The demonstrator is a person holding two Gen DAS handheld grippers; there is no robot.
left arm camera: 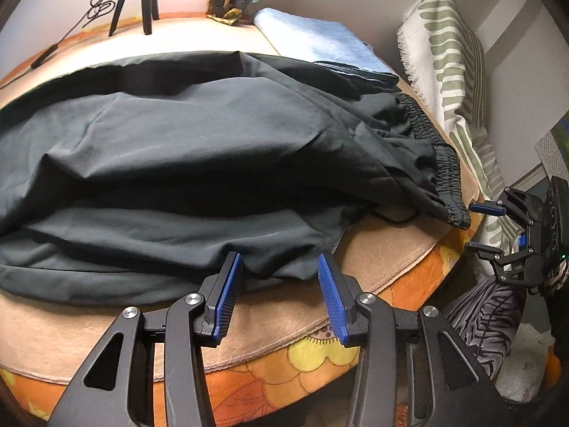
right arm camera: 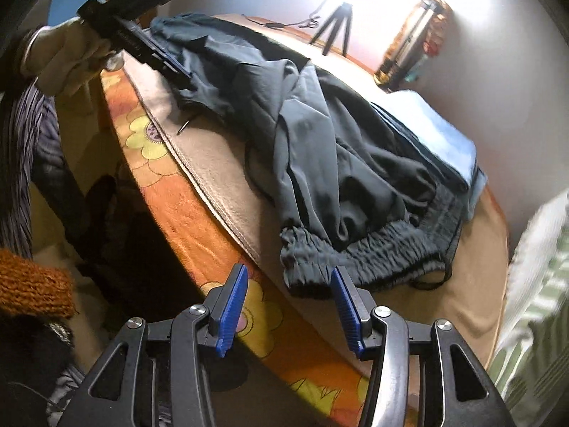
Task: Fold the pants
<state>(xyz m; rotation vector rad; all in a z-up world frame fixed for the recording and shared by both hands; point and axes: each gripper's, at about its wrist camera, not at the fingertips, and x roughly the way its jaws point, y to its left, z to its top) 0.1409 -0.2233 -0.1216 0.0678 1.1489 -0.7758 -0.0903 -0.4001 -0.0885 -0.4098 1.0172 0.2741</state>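
The pants (left arm camera: 185,149) run off the left edge of the left wrist view, so the leg ends are cut off. A blue folded cloth (left arm camera: 320,39) is partly buried under them. At the right edge of the right wrist view, a striped pillow (right arm camera: 533,302) is blurred.

The bed (left arm camera: 391,259) has a tan blanket (left arm camera: 71,338) on top — dark pants (left arm camera: 177,149), a blue towel (left arm camera: 320,42) and a pillow (left arm camera: 444,53) lie there.

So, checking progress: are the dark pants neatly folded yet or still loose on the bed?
Still loose. The pants lie rumpled lengthwise across the bed, waistband bunched at its near edge, no crisp fold visible.
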